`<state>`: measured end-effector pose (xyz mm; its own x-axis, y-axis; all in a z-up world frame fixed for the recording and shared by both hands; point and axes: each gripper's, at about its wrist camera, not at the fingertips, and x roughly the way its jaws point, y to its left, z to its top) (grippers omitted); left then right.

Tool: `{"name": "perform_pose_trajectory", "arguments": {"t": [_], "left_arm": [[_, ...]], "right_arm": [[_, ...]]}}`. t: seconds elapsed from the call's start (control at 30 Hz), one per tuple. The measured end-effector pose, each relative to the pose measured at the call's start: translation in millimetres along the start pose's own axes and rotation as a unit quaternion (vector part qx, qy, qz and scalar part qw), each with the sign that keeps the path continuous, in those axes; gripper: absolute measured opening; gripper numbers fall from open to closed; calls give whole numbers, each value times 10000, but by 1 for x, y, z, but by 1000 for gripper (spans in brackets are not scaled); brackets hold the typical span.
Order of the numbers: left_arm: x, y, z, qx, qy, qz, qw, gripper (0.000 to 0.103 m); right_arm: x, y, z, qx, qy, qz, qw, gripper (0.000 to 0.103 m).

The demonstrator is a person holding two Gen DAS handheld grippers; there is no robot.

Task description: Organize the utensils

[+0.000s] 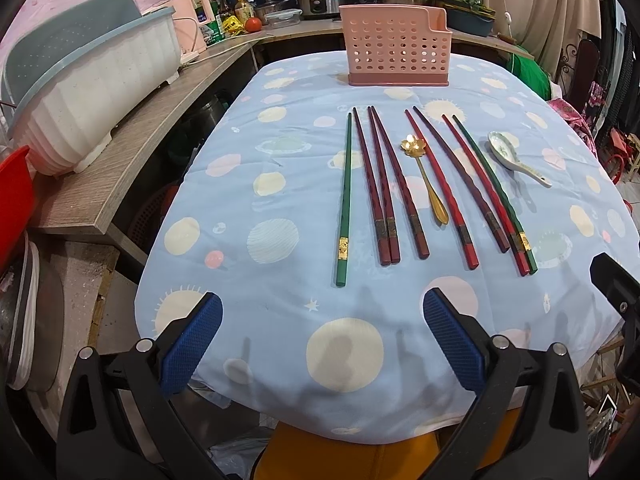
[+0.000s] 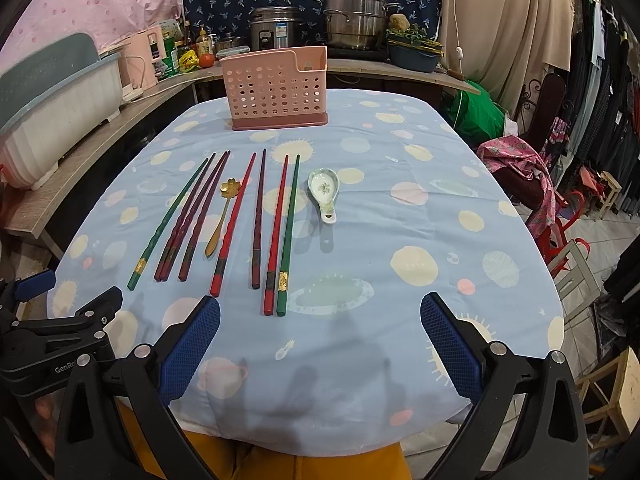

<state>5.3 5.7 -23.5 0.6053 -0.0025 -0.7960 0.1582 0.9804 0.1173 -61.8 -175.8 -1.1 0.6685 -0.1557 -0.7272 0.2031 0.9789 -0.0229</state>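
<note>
Chopsticks (image 1: 384, 188) lie in a loose row across the middle of the cloth-covered table (image 1: 280, 360), green, dark red and bright red ones side by side, handles toward the near edge. A gold spoon (image 1: 424, 180) lies among them, and a white ceramic spoon (image 1: 516, 158) sits at about 3 o'clock from the row. The pink perforated holder (image 1: 396, 46) stands upright at 12 o'clock, well apart from the utensils and, as far as its holes show, empty. Both tools hover at 6 o'clock over the table's near edge: the left gripper (image 1: 322, 344) and the right gripper (image 2: 320, 344) each have their blue pads spread wide, grasping nothing. Nothing appears sorted yet. The risks from here are likely these: several chopsticks touch or nearly touch, so a pinch on one could drag its neighbour or roll it off line; the thin sticks lie flat on soft cloth, which may bunch under the pads; and the glazed spoon could slip from a shallow grip.
</note>
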Motion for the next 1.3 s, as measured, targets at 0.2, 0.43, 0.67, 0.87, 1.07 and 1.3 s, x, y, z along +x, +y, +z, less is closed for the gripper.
{"name": "perform_pose_trajectory", "arguments": {"t": [0.2,0.43,0.67,0.87,1.07,1.3], "left_arm": [[3,1,3,-38,84,-46,9999,96],[13,16,8,-277,163,-105,9994,96],[36,29,19,-483,260,-241,9982,89],[62,26,22,-432,527,-428,9968,68],[76,21,22,-362,650,-566,9956,50],[76,19,28,-275,602,-824,9944,12]], "right_arm": [[1,0,1,-8,-6,-2,10000,96],[7,-8,5,150,32,-11,9999,96],[20,-24,12,335,25,-28,9994,96],[31,-32,21,421,-30,-14,9991,96],[45,-34,38,491,-82,124,9987,88],[72,-38,59,586,-40,286,9979,59]]}}
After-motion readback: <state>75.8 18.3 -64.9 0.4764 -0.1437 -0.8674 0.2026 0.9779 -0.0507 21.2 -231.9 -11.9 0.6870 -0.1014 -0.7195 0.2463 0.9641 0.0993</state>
